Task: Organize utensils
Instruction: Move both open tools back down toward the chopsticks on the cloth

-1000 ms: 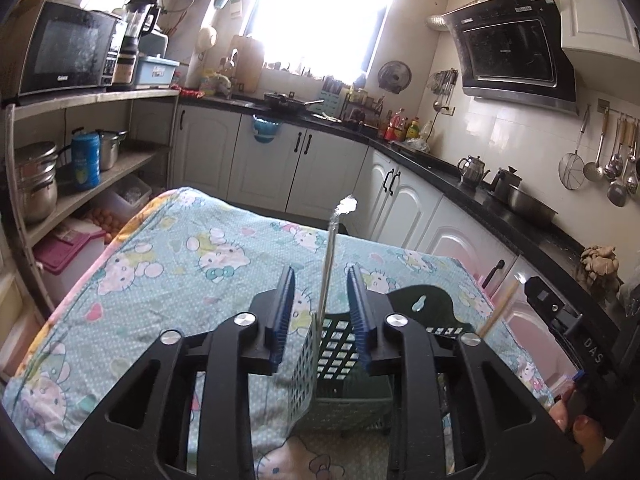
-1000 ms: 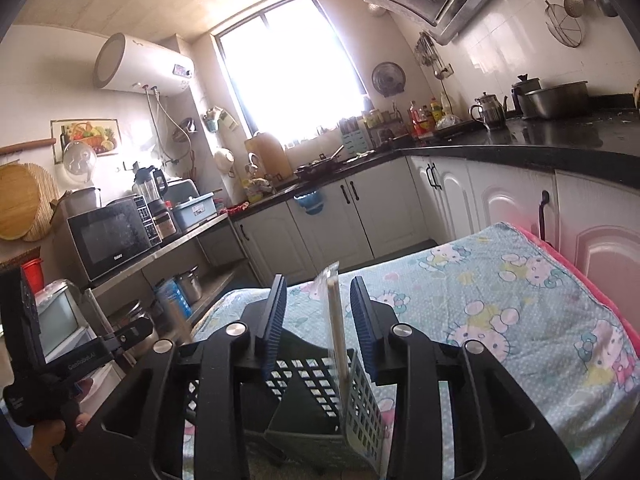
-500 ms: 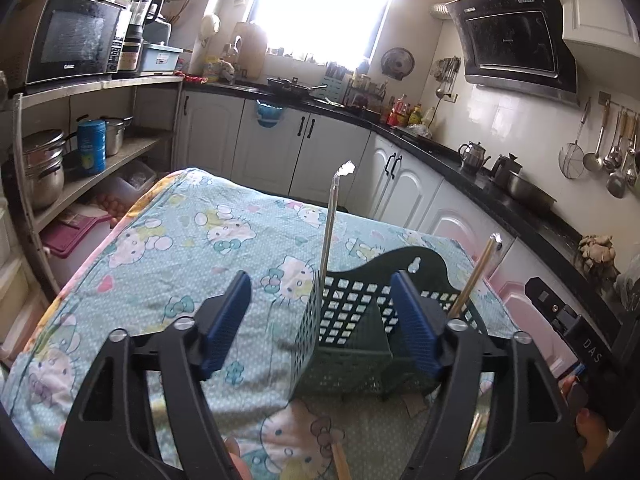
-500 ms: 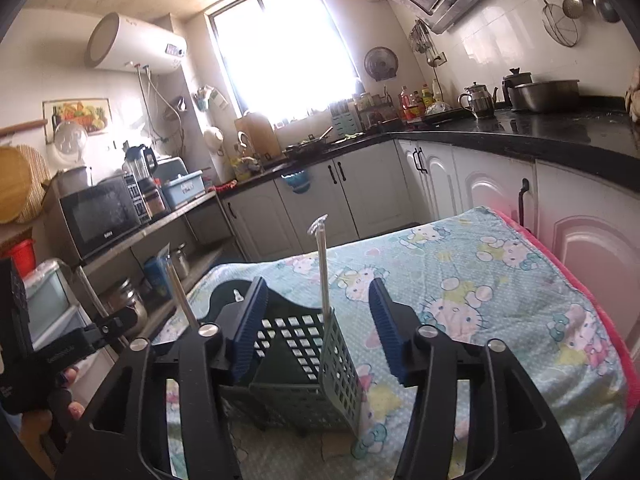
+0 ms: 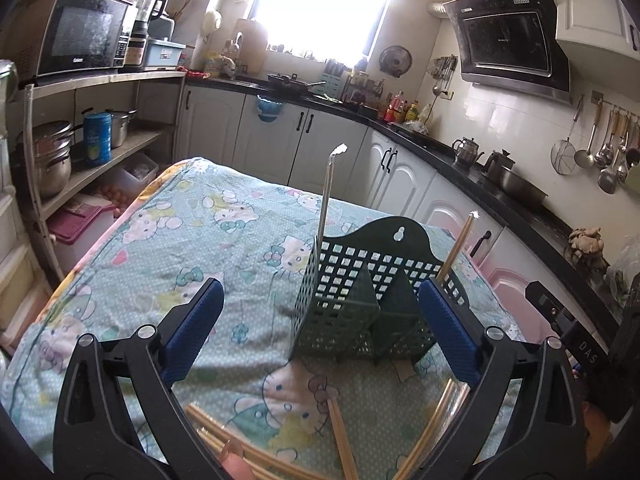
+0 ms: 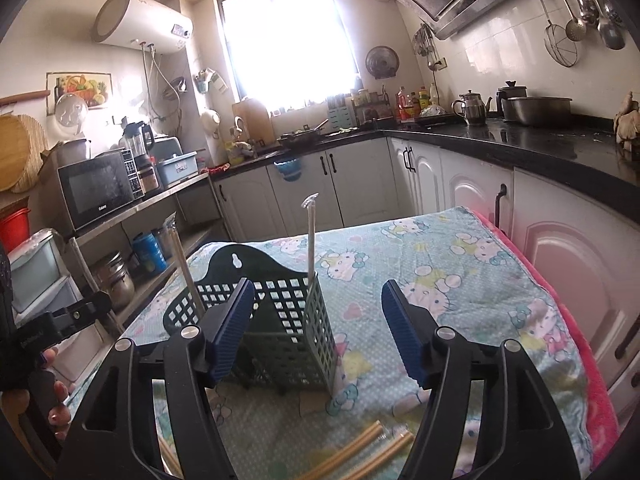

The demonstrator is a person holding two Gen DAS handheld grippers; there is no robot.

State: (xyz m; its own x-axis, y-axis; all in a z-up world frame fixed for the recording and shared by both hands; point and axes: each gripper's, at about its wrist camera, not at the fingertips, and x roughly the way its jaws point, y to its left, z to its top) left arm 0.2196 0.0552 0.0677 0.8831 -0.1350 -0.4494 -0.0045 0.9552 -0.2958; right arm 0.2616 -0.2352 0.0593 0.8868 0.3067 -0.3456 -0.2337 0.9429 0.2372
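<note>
Left wrist view: left tongs (image 5: 318, 336) are sitting wide apart, holding nothing; a second ago they were nearly together around the wrapped chopstick pair (image 5: 327, 196), so that pair is now released and standing upright in the left compartment of the green holder (image 5: 360, 300). Holder is resting on the cartoon-print cloth (image 5: 224, 232) over the counter. Further right, a second wrapped pair (image 5: 456, 248) is leaning in the holder's right side. Loose chopsticks (image 5: 340, 436) are lying on the cloth near the camera, below the tongs, not yet sorted.

Right wrist view: from this side the other pair (image 6: 186, 276) is leaning at the holder's (image 6: 280, 320) far left, and the upright pair (image 6: 310, 236) is standing at its near right corner. Right tongs (image 6: 318, 328) are also spread wide and empty; a second ago they were close around that upright stick, so both tongs are backing off after the drop. Bottom right, more loose chopsticks (image 6: 360, 452) are lying on the cloth.

Judgement: two pairs are in, placement step is done, next is likely picking up a loose pair from the cloth.
</note>
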